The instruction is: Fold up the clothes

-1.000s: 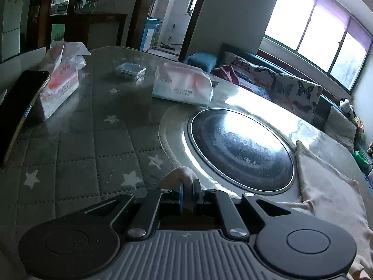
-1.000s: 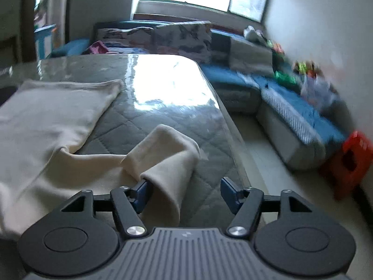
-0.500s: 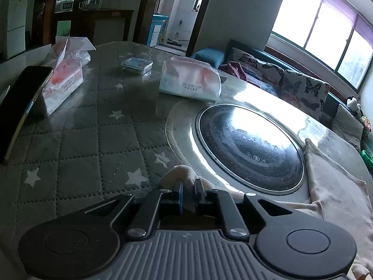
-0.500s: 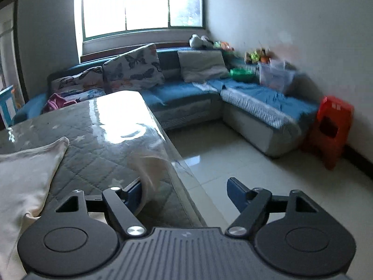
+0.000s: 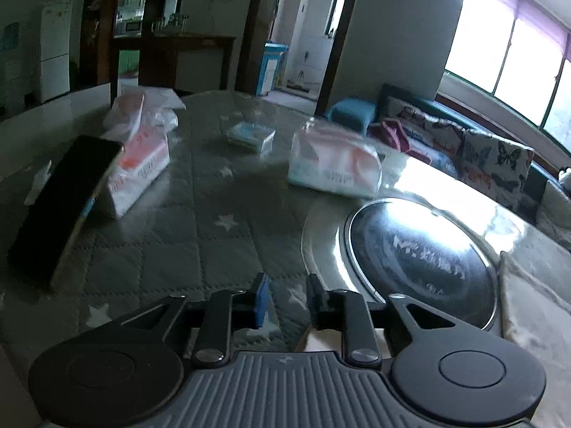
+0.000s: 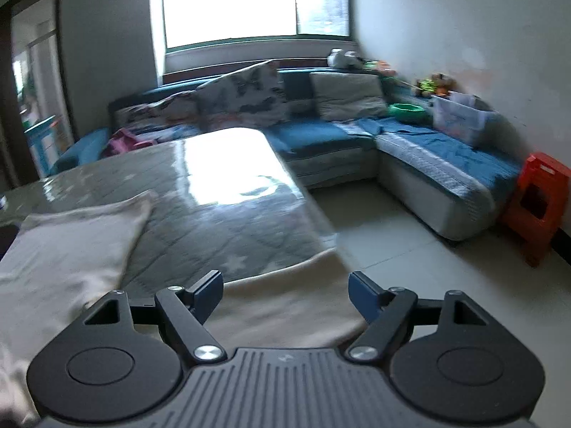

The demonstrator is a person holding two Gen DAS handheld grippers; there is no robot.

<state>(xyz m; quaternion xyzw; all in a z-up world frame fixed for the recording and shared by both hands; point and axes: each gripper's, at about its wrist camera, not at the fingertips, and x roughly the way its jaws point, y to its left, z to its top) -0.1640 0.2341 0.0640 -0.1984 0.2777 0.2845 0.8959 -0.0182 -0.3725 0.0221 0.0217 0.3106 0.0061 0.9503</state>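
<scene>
A cream garment (image 6: pixel 67 249) lies spread on the quilted table; a strip of it (image 6: pixel 285 299) runs under my right gripper (image 6: pixel 285 292), which is open and empty above the cloth near the table's right edge. In the left wrist view the garment's edge (image 5: pixel 528 306) shows at the right, and a small bit of cloth (image 5: pixel 317 340) lies below the jaws. My left gripper (image 5: pixel 287 297) is open with a narrow gap and holds nothing, above the star-patterned cover.
A round induction hob (image 5: pixel 421 260) is set in the table. Two tissue packs (image 5: pixel 333 167) (image 5: pixel 139 167), a small box (image 5: pixel 249 137) and a dark phone (image 5: pixel 60 207) lie beyond. A blue sofa (image 6: pixel 410 149) and red stool (image 6: pixel 539 203) stand past the table edge.
My left gripper opened and let go of the cloth corner, then lifted. My right gripper stayed open and swung back toward the table, over the cloth strip.
</scene>
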